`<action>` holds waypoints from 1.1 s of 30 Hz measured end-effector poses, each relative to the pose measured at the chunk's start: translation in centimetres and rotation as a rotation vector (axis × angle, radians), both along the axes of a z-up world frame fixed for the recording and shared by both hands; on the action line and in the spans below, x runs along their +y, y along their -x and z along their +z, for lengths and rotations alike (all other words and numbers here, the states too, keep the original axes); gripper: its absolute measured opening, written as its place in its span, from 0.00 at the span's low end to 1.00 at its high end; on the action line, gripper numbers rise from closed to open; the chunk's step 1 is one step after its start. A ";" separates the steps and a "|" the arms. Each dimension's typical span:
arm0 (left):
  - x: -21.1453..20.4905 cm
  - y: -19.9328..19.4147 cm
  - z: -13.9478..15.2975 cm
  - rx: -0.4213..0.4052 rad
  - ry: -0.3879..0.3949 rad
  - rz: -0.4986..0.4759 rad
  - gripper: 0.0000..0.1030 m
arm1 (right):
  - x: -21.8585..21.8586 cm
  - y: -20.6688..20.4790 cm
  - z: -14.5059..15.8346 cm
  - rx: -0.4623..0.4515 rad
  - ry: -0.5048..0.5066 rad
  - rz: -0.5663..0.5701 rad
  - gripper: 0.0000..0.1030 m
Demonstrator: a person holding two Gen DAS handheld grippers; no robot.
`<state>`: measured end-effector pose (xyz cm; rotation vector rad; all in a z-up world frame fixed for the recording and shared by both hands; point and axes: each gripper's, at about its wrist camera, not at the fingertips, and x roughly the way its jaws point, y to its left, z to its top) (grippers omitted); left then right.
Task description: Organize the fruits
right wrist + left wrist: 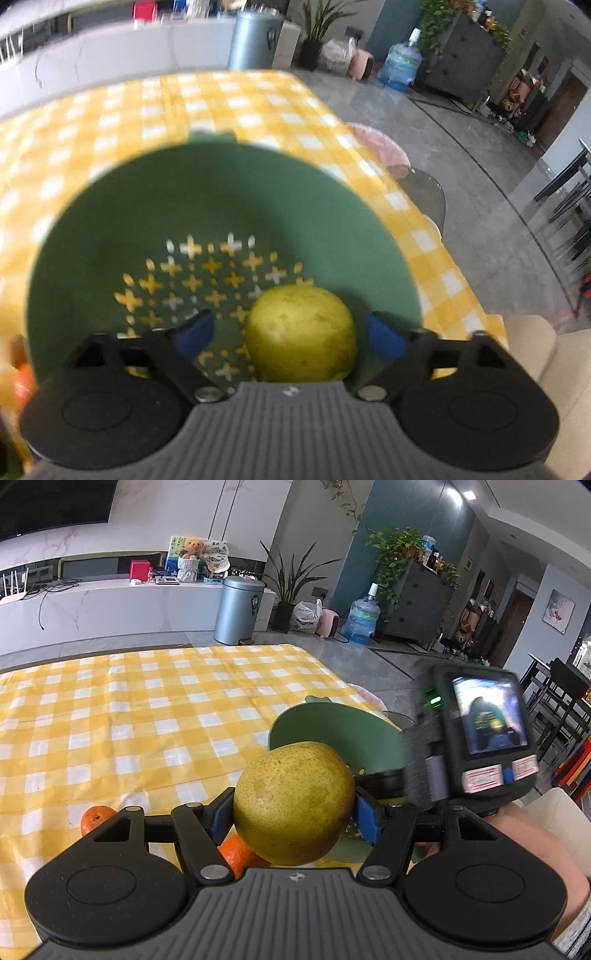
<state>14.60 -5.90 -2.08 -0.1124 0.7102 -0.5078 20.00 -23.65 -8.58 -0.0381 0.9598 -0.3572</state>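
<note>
Pears: one (293, 801) is sitting clamped between the blue pads of the left gripper (291, 812), above the checked tablecloth (129, 709). A second pear (301, 334) is lying inside the green colander (221, 192), between the spread, non-touching pads of the right gripper (290, 334), so released. Two oranges (96, 818) are waiting on the cloth. Risk: the colander is sitting near the table edge, so a nudge could tip it. Right wrist view is blurring; colander's near rim is hidden. The colander's far side is cut off by the pear in the left view.
</note>
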 end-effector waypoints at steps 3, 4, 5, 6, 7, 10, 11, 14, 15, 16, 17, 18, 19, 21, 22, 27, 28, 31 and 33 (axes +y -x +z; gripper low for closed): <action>-0.3 -0.1 0.0 0.002 -0.011 -0.002 0.73 | -1.1 1.3 1.2 -0.079 -0.067 -0.021 0.90; -0.5 -0.1 0.0 0.004 -0.016 -0.003 0.73 | -1.6 2.2 1.7 -0.119 -0.105 -0.033 0.90; -0.7 -0.2 -0.1 0.006 -0.023 -0.003 0.73 | -2.1 2.9 2.1 -0.157 -0.148 -0.048 0.90; -0.9 -0.3 -0.3 0.007 -0.030 -0.003 0.73 | -2.7 3.6 2.5 -0.197 -0.197 -0.065 0.90; -1.2 -0.4 -0.4 0.010 -0.035 -0.003 0.73 | -3.5 4.4 3.0 -0.246 -0.253 -0.087 0.90; -1.9 -0.9 -0.9 0.027 -0.038 -0.009 0.73 | -5.7 6.1 4.4 -0.382 -0.368 -0.162 0.94; -2.1 -1.1 -1.0 0.033 -0.037 -0.015 0.73 | -6.4 6.6 4.8 -0.422 -0.391 -0.192 0.94; -2.7 -1.5 -1.0 0.010 -0.052 -0.012 0.73 | -7.8 8.0 5.5 -0.514 -0.448 -0.229 0.94; -2.9 -1.7 -0.9 0.006 -0.057 -0.017 0.73 | -8.1 8.2 5.6 -0.531 -0.463 -0.238 0.94; -3.1 -2.0 -0.9 0.009 -0.055 -0.022 0.73 | -8.6 8.4 5.5 -0.537 -0.481 -0.251 0.94; -3.3 -2.2 -0.8 0.015 -0.051 -0.029 0.73 | -9.0 8.5 5.5 -0.537 -0.495 -0.262 0.94; -3.7 -2.4 -0.7 0.017 -0.053 -0.039 0.73 | -9.2 8.6 5.5 -0.533 -0.502 -0.271 0.94; -4.2 -2.5 -0.5 0.008 -0.063 -0.054 0.73 | -9.4 8.8 5.5 -0.530 -0.502 -0.278 0.94; -5.2 -2.5 -0.3 -0.030 -0.098 -0.078 0.73 | -9.5 9.0 5.4 -0.532 -0.494 -0.283 0.94; -5.8 -2.5 -0.3 -0.047 -0.125 -0.091 0.73 | -9.5 9.0 5.5 -0.531 -0.491 -0.279 0.94; -9.0 -3.4 -1.2 -0.047 -0.263 -0.189 0.73 | -10.3 9.3 4.9 -0.524 -0.524 -0.271 0.94; -9.7 -3.5 -1.5 -0.047 -0.293 -0.194 0.73 | -10.4 9.3 4.8 -0.519 -0.531 -0.269 0.94; -11.4 -3.8 -2.6 -0.074 -0.401 -0.244 0.73 | -10.4 9.3 4.6 -0.503 -0.532 -0.261 0.94; -12.5 -4.3 -3.4 -0.052 -0.474 -0.289 0.73 | -10.3 9.2 4.5 -0.492 -0.512 -0.262 0.94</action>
